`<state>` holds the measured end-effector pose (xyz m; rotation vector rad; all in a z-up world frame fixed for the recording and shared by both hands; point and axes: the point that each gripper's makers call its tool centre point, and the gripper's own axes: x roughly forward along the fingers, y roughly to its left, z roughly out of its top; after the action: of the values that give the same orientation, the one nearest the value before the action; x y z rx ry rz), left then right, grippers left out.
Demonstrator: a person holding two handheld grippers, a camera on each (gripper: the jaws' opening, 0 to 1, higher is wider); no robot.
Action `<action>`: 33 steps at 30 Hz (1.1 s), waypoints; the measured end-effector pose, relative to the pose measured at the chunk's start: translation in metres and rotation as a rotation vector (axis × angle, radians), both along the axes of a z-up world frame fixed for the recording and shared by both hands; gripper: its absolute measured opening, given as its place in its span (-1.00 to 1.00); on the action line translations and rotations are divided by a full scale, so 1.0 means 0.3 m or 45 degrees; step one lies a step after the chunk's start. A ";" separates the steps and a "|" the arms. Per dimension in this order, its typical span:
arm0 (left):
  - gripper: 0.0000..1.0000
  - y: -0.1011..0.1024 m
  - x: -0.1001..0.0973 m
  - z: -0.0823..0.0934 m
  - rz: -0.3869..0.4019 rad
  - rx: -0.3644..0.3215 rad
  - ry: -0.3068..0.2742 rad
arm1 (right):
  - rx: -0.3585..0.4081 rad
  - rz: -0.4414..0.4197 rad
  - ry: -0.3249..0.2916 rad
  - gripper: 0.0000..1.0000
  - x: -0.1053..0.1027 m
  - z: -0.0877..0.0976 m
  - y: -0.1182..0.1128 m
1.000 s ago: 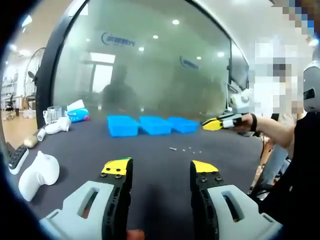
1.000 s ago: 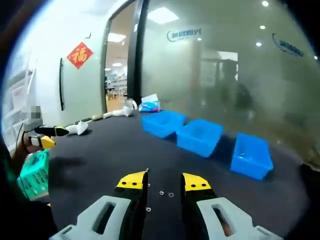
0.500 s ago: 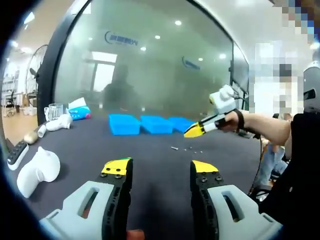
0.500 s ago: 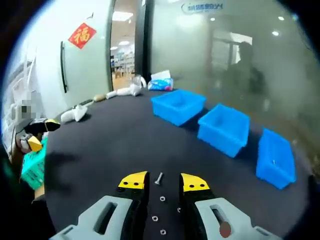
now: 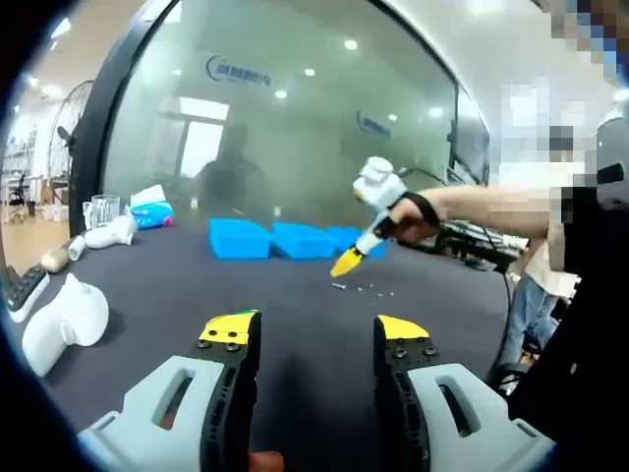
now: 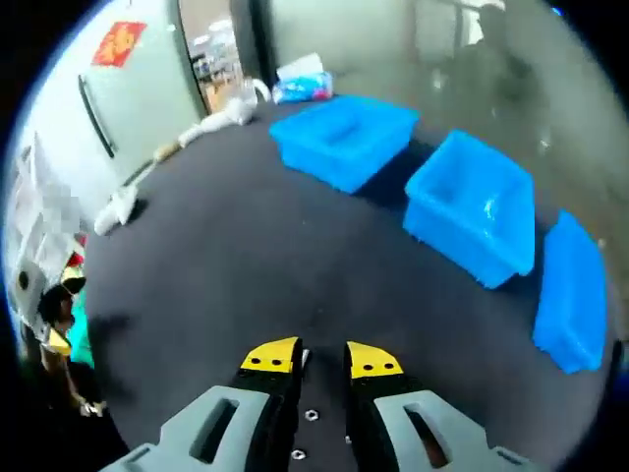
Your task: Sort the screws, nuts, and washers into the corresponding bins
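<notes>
Three blue bins (image 5: 241, 239) (image 5: 303, 241) (image 5: 354, 239) stand in a row at the back of the dark table (image 5: 147, 295). Small screws, nuts and washers (image 5: 366, 290) lie in front of them. My left gripper (image 5: 314, 334) hovers low over the near table, open, with nothing between its jaws. My right gripper (image 5: 349, 261), held in a hand, points down at the hardware. In the right gripper view the right gripper (image 6: 321, 359) is open with a narrow gap over a screw (image 6: 304, 355); nuts (image 6: 311, 415) lie just below, and the bins (image 6: 344, 143) (image 6: 472, 216) (image 6: 570, 295) lie beyond.
White handheld devices (image 5: 59, 315) (image 5: 108, 234), a remote (image 5: 18, 293), a clear cup (image 5: 96, 211) and a tissue pack (image 5: 152, 211) sit along the table's left side. A glass wall rises behind the bins. A person stands at the right (image 5: 590, 295).
The right gripper has swung from level to pointing down and dropped over the hardware, its jaw gap narrowing around the screw. The left gripper has barely moved.
</notes>
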<state>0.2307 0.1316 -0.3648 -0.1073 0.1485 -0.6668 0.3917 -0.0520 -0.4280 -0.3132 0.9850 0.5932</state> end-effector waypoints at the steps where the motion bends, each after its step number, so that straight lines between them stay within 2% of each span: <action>1: -0.10 0.000 -0.001 -0.001 -0.004 0.000 0.001 | -0.021 0.016 0.010 -0.72 -0.001 -0.007 0.004; 4: -0.10 0.001 -0.002 -0.004 -0.005 -0.009 0.006 | -0.072 0.017 0.078 -0.72 -0.018 -0.037 0.006; 8: -0.10 -0.002 -0.003 -0.007 -0.009 -0.026 0.012 | -0.142 0.056 0.099 -0.74 -0.035 -0.042 0.011; 15: -0.10 -0.015 -0.007 -0.013 -0.020 -0.033 0.017 | -0.186 0.065 0.165 -0.79 -0.055 -0.049 0.011; 22: -0.10 -0.013 -0.008 -0.017 -0.018 -0.033 0.021 | -0.224 0.086 0.178 -0.81 -0.063 -0.052 0.015; 26: -0.10 -0.011 -0.008 -0.017 -0.015 -0.035 0.021 | -0.243 0.121 0.184 -0.92 -0.078 -0.056 0.028; 33: -0.10 -0.010 -0.009 -0.017 -0.014 -0.037 0.023 | -0.224 0.126 0.200 -0.98 -0.078 -0.057 0.028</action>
<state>0.2279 0.1286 -0.3700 -0.1402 0.1566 -0.6795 0.3683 -0.0436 -0.4451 -0.4788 1.1814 0.6291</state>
